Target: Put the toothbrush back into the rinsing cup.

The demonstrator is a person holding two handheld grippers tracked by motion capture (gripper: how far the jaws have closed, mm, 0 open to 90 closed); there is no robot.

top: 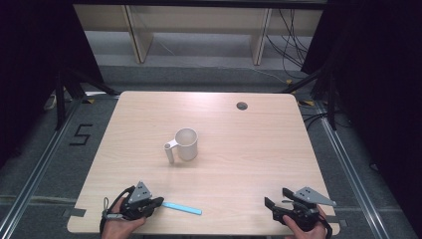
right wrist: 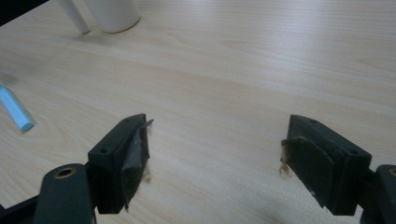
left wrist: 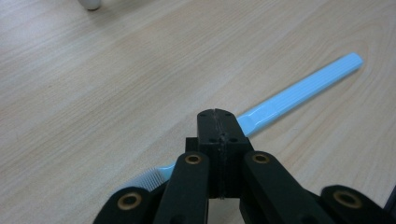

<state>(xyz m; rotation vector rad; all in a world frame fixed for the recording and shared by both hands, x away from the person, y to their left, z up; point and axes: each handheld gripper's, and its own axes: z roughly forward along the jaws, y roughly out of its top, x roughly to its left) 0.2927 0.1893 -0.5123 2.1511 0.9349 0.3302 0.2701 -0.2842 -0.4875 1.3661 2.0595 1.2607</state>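
Pale wood table (top: pixel 239 144), dark curtains behind. Left gripper (left wrist: pixel 219 122) pressed together on toothbrush (left wrist: pixel 299 91) neck, handle jutting ahead-right, flat on table. Right gripper (right wrist: pixel 215 144) spread, empty. Risk: thin grip, so brush may pivot/slip on lift; mug (top: pixel 185 144) well ahead.

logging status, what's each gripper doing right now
left gripper: closed above the light blue toothbrush; a grip on it cannot be told.
right gripper: open, empty.
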